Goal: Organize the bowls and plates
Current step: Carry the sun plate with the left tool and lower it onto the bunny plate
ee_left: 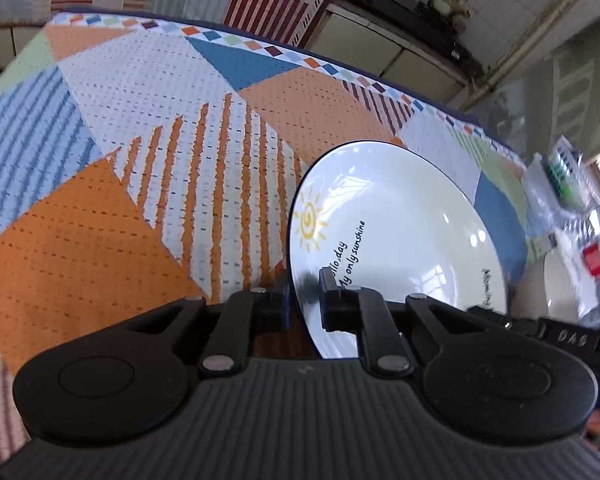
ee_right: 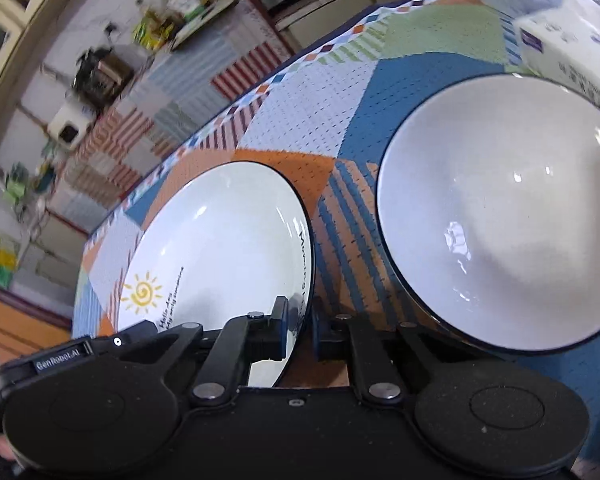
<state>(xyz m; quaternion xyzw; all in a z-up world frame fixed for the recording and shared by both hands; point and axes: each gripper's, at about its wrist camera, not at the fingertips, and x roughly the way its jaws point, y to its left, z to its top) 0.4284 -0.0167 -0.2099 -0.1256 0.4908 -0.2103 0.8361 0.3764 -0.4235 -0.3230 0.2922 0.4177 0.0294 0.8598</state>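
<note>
Two grippers had hold of one plate when I checked the feeds. Starting at the left of the left wrist view, the patterned tablecloth [ee_left: 148, 152] filled most of the picture, with orange, blue and white patches and a band of small diamonds along its far edge. Toward three o'clock sat the white plate [ee_left: 400, 232], dark-rimmed, with a yellow sun drawing and black lettering near its rim. My left gripper [ee_left: 304, 300] was clamped on the plate's near rim at about six o'clock in that view, one finger under the rim and one pressing on the inside face. At four o'clock, part of the right gripper reached in to the plate's opposite rim. Clutter beyond the plate at three o'clock was too blurred for me to name.

In the right wrist view the same plate lay at about eight o'clock from the centre, on the cloth. My right gripper [ee_right: 300, 332] was closed on its rim near six o'clock, a finger on either side of the edge. At three o'clock stood a white bowl [ee_right: 500, 220] with a dark rim, empty, near the plate but not touching it. Behind the bowl, at one o'clock, I saw a white box [ee_right: 572, 52] with printed text, close against the bowl's far rim.
</note>
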